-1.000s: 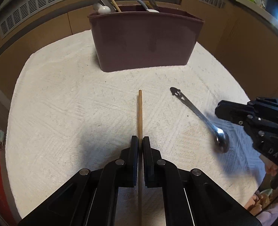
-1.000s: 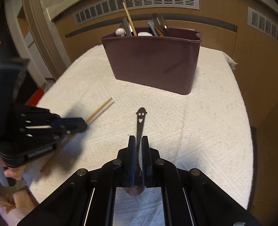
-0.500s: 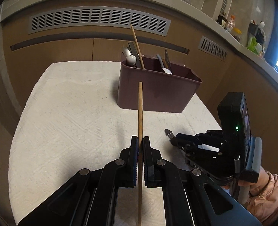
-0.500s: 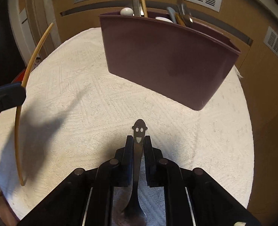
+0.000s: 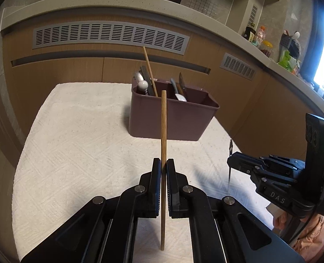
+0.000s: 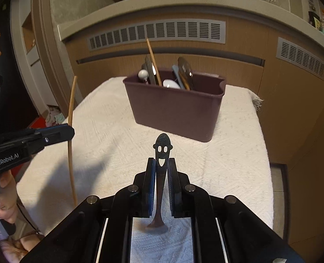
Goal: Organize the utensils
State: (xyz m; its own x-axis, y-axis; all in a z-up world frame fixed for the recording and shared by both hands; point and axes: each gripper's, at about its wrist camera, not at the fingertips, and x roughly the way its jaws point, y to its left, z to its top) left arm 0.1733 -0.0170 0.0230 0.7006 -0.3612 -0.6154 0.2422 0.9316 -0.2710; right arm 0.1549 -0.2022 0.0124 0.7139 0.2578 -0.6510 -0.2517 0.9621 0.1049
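My left gripper (image 5: 163, 164) is shut on a wooden chopstick (image 5: 163, 127) and holds it upright above the white cloth; it also shows in the right wrist view (image 6: 71, 114). My right gripper (image 6: 161, 164) is shut on a dark metal spoon (image 6: 162, 151) with a smiley-face handle end, bowl hanging down. The maroon utensil holder (image 5: 173, 118) stands ahead at the far side of the table, also in the right wrist view (image 6: 175, 107), with several utensils and a chopstick in it. Both grippers are lifted clear of the table, short of the holder.
The table is covered by a white textured cloth (image 5: 74, 144). Wooden cabinets with grey vents (image 5: 109, 36) curve behind the table. The right gripper's body (image 5: 293, 175) is at the right of the left wrist view.
Both grippers have lifted off the cloth with the chopstick and the spoon and tilted them upright. The holder now looks farther away and lower in both views.
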